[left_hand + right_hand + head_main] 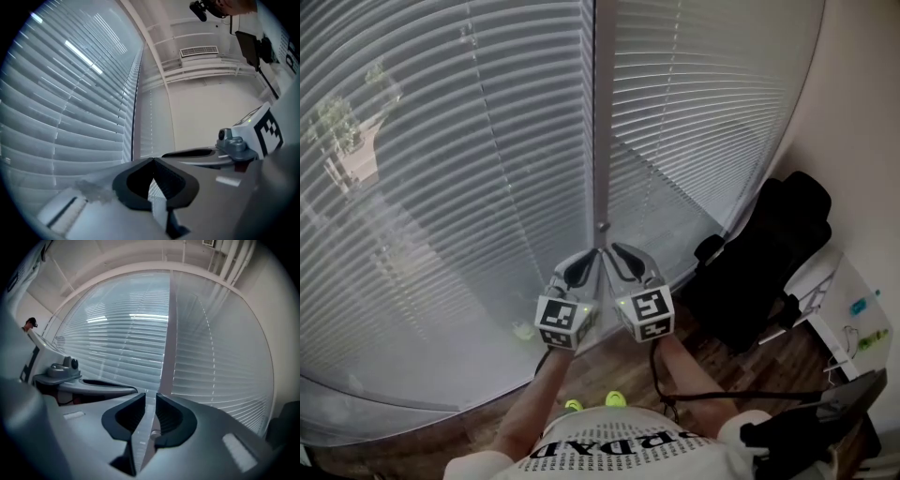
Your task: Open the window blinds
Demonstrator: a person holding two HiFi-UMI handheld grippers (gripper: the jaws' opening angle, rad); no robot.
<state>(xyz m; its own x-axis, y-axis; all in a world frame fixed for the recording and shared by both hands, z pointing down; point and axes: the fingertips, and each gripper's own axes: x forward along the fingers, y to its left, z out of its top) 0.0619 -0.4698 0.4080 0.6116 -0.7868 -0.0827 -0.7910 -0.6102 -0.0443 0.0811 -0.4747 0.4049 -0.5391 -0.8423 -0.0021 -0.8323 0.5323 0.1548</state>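
Both my grippers point level at the lowered blinds point(459, 159), side by side just under the grey upright point(600, 122) between the two panels. My left gripper point(152, 161) has its fingers pinched together, empty. My right gripper point(150, 397) shows a narrow gap.

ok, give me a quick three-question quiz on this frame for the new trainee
1. True or false: the blinds are pulled all the way up to the top.
2. How do the jaws of the right gripper stand? A: pressed together. B: a little apart. C: clamped on a slat.
3. Short answer: what dark piece of furniture stands at the right of the head view?

Key:
1. False. The slats hang down across both panes.
2. B
3. The black chair
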